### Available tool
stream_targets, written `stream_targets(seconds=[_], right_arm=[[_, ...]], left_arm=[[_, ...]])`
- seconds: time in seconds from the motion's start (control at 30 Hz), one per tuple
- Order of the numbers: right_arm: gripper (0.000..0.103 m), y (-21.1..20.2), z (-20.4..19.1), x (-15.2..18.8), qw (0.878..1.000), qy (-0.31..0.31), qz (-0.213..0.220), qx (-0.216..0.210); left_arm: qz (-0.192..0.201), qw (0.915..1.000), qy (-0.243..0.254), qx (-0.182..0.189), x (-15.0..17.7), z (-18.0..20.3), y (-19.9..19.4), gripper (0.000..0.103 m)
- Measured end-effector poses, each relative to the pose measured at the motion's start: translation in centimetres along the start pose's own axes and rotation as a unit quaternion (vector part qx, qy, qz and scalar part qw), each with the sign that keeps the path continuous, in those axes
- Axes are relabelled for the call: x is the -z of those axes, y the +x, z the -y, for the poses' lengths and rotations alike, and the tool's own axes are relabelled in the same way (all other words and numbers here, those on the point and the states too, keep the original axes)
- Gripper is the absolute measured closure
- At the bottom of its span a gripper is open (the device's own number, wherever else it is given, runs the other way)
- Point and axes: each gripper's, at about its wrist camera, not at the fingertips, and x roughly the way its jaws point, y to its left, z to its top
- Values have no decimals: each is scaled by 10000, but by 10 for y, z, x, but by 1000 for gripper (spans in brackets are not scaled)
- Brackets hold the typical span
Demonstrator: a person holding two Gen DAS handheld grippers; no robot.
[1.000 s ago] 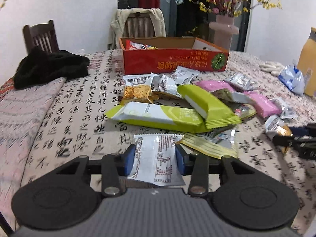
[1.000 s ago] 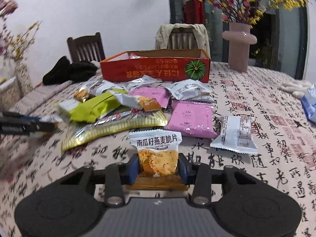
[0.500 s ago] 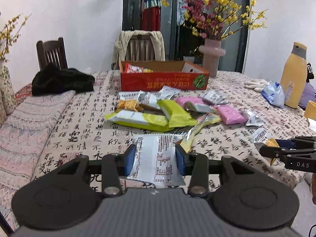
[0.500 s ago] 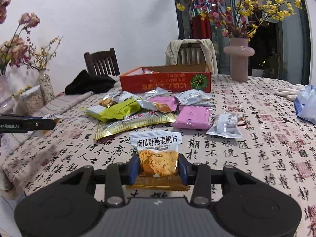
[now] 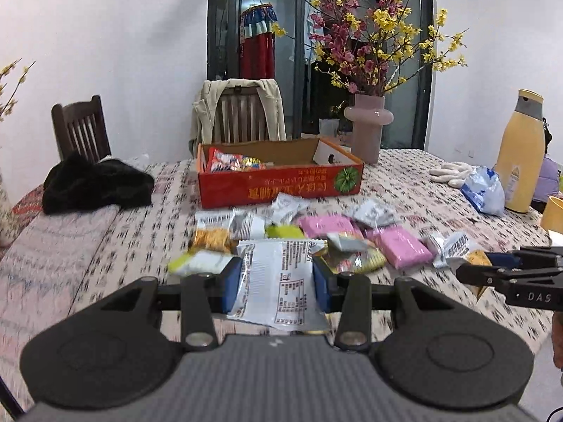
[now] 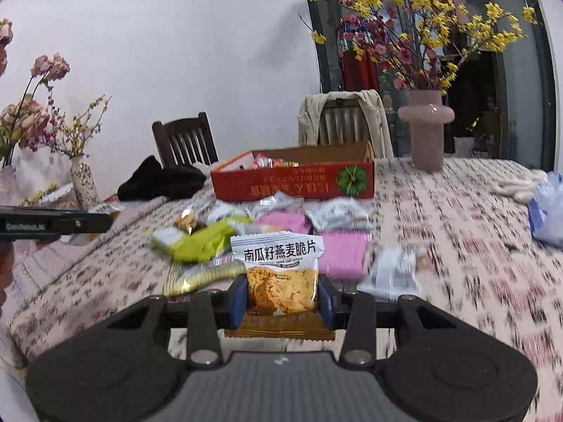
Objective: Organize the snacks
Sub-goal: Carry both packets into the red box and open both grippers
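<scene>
My left gripper is shut on a white snack packet with its printed back facing me, held above the table. My right gripper is shut on an oat crisp packet, white on top and orange below. The right gripper also shows at the right edge of the left wrist view. A red cardboard box with a few snacks inside stands beyond a pile of loose snacks, green, pink and silver.
A pink vase of flowers stands behind the box at the right. A yellow bottle, a blue bag and white gloves lie far right. Black cloth lies far left. Chairs stand behind the table.
Both grippers have lifted higher and pulled back from the pile, each still holding its packet. The box interior now shows more.
</scene>
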Motion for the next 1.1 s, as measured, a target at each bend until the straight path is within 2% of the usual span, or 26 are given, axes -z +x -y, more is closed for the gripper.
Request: stream_targets(seconds=[0.13, 0.37, 0.73, 0.83, 0.93, 1.1], right_arm=[[63, 23, 9, -30, 9998, -109, 140, 3], [63, 79, 27, -79, 9990, -372, 260, 51], [63, 165, 60, -162, 9985, -366, 358, -203], [63, 190, 66, -184, 9977, -469, 445, -216], [63, 220, 75, -204, 9972, -619, 408, -108], [63, 283, 94, -238, 9971, -743, 100, 117]], left_arm=[[113, 9999, 50, 18, -25, -1, 29, 60], [84, 10000, 2, -21, -61, -5, 91, 60], [273, 9996, 21, -110, -131, -13, 178, 60], [292, 9996, -54, -17, -157, -19, 205, 60], [203, 9998, -5, 19, -178, -23, 235, 60], [-227, 9997, -25, 82, -212, -27, 310, 60]])
